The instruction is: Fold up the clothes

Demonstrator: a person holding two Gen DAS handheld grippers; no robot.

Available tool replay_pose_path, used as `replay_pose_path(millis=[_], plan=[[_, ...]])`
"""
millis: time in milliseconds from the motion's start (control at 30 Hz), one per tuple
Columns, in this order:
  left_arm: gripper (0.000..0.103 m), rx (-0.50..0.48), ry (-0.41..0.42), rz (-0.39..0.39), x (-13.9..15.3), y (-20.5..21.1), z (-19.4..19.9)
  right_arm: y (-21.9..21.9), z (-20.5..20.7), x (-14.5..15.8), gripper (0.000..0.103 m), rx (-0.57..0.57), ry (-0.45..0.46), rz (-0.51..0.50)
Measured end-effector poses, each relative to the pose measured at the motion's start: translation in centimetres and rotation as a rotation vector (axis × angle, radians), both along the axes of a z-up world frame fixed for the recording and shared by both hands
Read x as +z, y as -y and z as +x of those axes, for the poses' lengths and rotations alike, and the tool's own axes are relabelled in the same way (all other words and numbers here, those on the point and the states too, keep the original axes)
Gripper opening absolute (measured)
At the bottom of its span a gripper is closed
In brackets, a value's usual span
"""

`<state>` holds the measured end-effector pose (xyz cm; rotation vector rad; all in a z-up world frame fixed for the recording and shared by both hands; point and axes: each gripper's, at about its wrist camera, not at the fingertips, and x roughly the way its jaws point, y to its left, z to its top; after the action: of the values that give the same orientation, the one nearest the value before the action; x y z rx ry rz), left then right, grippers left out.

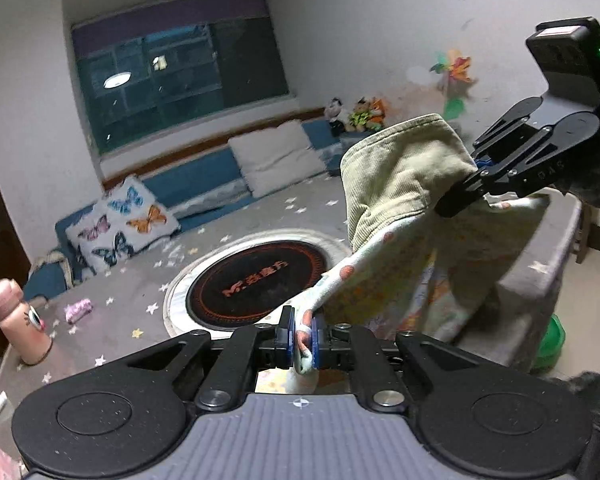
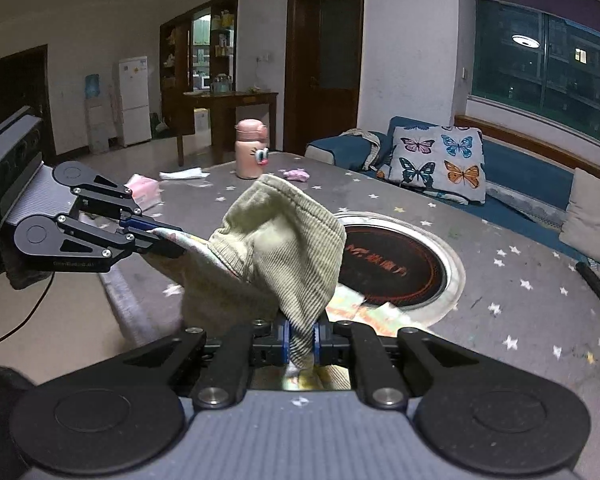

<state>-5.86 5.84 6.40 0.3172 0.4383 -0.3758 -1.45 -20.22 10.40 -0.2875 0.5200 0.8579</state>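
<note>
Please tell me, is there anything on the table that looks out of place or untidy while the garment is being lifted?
Small clutter only. A crumpled white tissue and a pink packet lie loose near the pink bottle, and a small pink item sits beside it. The garment hangs bunched between the left gripper and the right gripper, not flat.

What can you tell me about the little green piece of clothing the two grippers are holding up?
The garment is small, pale green ribbed corduroy outside with a white printed lining showing. It hangs crumpled in the air above the grey starry table, part of it drooping onto the table. The left gripper is shut on a patterned edge; the right gripper is shut on a green corduroy part. It is not folded yet.
</note>
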Motion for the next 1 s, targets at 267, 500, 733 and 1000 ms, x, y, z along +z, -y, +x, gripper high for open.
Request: replay_pose_path(millis=[267, 500, 733, 1000], plan=[[0.009, 0.095, -0.115, 0.006, -3.1, -0.8, 8.0, -3.2, 9.1, -2.8, 0.009, -0.032, -0.068, -0.061], [0.01, 0.179, -0.204, -0.008, -6.7, -1.2, 12.0, -4.1, 13.9, -6.5, 0.022, -0.135, -0.111, -0.055], [0.017, 0.215, -0.216, -0.025, -7.0, -1.8, 12.1, -0.5, 12.4, -4.4, 0.033, -0.213, -0.013, -0.002], [0.033, 0.265, -0.207, -0.008, -6.9, -1.5, 12.5, 0.6, 9.1, -4.9, 0.033, -0.221, -0.014, 0.074]])
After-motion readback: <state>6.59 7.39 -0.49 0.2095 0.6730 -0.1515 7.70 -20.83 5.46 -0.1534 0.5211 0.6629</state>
